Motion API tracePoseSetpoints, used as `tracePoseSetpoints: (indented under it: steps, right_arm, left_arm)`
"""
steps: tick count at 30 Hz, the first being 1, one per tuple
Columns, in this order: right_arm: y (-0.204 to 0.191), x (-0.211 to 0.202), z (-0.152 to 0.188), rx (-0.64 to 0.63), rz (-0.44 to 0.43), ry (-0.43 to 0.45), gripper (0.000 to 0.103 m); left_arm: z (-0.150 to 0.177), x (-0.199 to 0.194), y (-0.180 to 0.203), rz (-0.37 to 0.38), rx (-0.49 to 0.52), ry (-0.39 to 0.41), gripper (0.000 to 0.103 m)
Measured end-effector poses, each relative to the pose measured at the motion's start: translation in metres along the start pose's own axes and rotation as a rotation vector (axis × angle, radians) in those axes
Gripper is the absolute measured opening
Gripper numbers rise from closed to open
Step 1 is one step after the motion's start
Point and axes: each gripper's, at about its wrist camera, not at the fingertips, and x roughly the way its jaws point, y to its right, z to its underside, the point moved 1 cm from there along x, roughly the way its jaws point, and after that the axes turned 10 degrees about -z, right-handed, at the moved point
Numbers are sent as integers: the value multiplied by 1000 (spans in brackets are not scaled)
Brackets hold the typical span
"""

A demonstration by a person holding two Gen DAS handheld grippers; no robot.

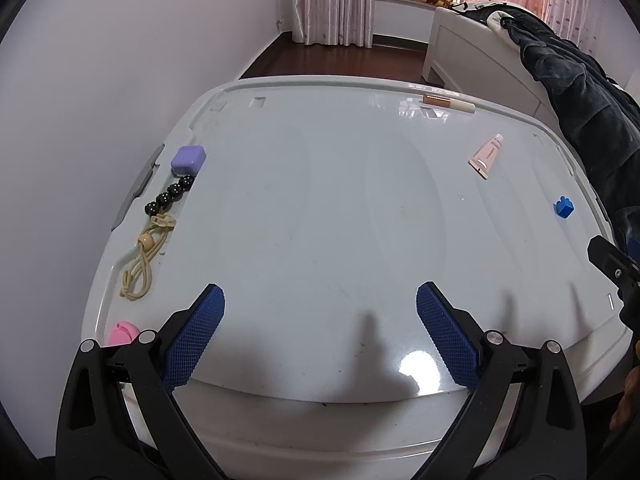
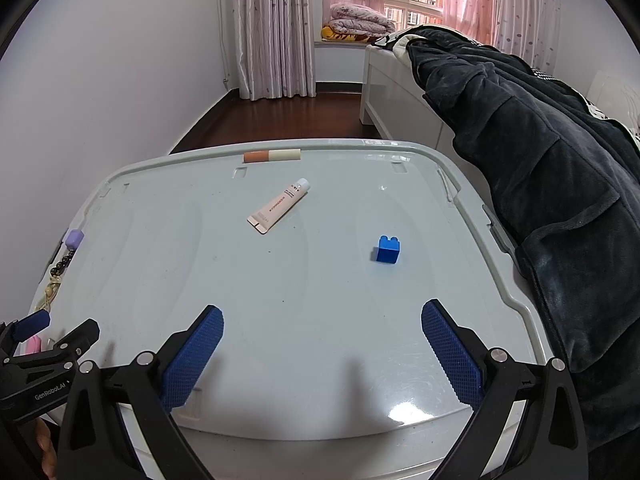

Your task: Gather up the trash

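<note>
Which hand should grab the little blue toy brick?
Probably the right gripper: the blue plastic toy brick lies just ahead of its open fingers, while from the left gripper it sits far right.

In the left wrist view, a pink object [image 1: 123,333] just left of the left gripper's [image 1: 320,312] near finger is half hidden behind that finger's black arm, so its kind cannot be told. The right gripper [image 1: 612,268] enters at the far right edge, mostly cut off, its jaws unseen there. The printing on the small tube [image 2: 279,207] ahead of the right gripper is too small to read.
</note>
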Motion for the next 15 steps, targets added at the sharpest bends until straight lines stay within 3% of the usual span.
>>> tracePoseSetpoints:
  steps: [7,15]
  right_arm:
    - [-1,1,1,-2,2,-1,98]
    - [-1,1,1,-2,2,-1,98]
  left_arm:
    - [-1,-4,-5,-35,-20,33,94]
    - [-1,-8,-2,16,-9,58,94]
